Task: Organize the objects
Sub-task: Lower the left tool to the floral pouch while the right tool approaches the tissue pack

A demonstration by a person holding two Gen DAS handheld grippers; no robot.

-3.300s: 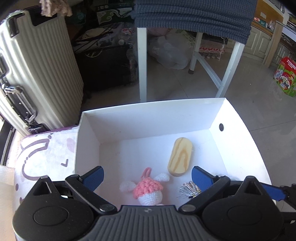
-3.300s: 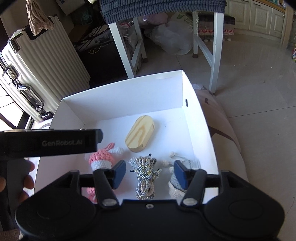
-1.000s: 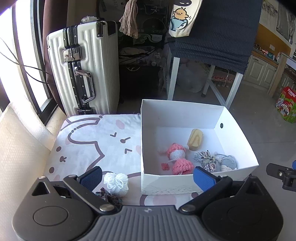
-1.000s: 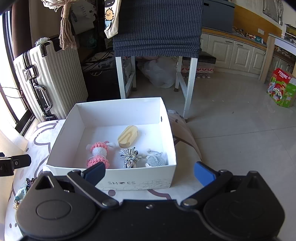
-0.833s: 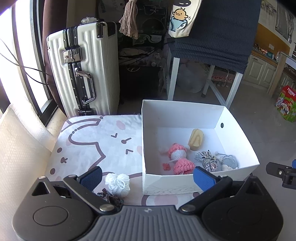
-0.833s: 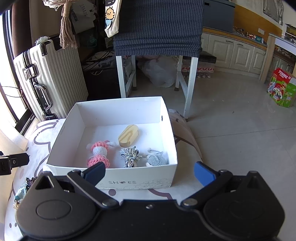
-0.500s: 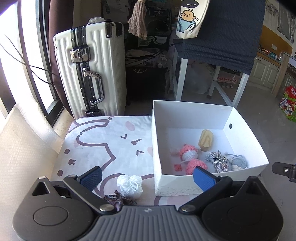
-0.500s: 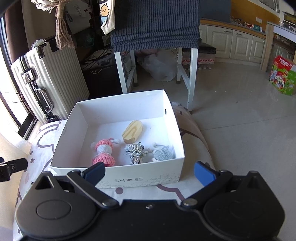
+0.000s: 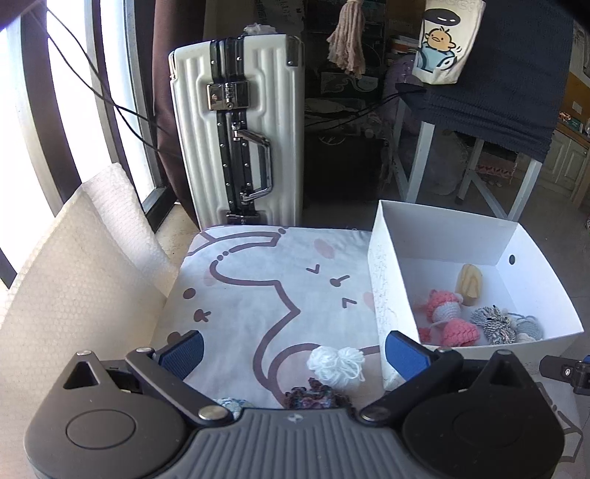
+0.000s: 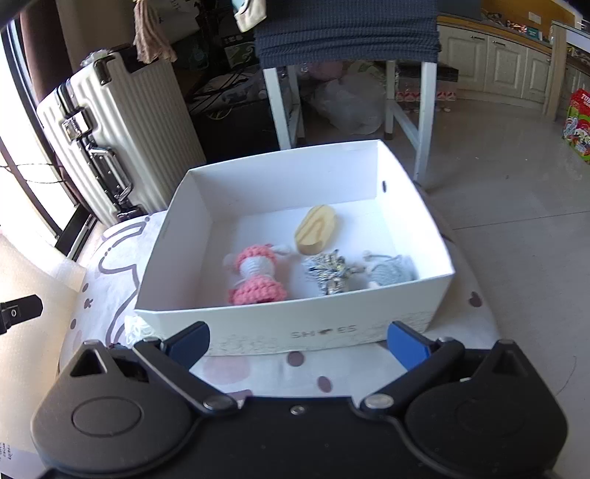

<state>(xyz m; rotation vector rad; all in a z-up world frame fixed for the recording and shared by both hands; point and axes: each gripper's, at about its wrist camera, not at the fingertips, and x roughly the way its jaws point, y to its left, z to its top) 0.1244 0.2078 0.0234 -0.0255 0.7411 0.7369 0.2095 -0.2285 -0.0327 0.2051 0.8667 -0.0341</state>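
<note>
A white shoe box [image 9: 383, 287] [image 10: 295, 331] sits on a cartoon-print cloth [image 9: 258, 287]. Inside lie a pink crochet doll [image 10: 256, 274], a wooden oval block [image 10: 316, 229], a grey-white yarn bundle [image 10: 328, 274] and a grey crochet piece [image 10: 391, 272]. A white yarn pom [image 9: 337, 364], a dark multicolour yarn piece [image 9: 313, 394] and a pale blue piece [image 9: 230, 403] lie on the cloth left of the box. My left gripper [image 9: 293, 350] is open and empty, just above the white pom. My right gripper [image 10: 297, 341] is open and empty, in front of the box's near wall.
A white suitcase [image 9: 239, 140] stands behind the cloth. A bubble-wrap sheet [image 9: 73, 276] lies to the left. A white-legged table with a dark blue cover [image 10: 346, 29] stands beyond the box. Tiled floor [image 10: 516, 206] lies to the right.
Both grippers have pulled back out of the box, then the left has swung left over the cloth toward the white pom. The right has tilted down toward the box front. Both stay open.
</note>
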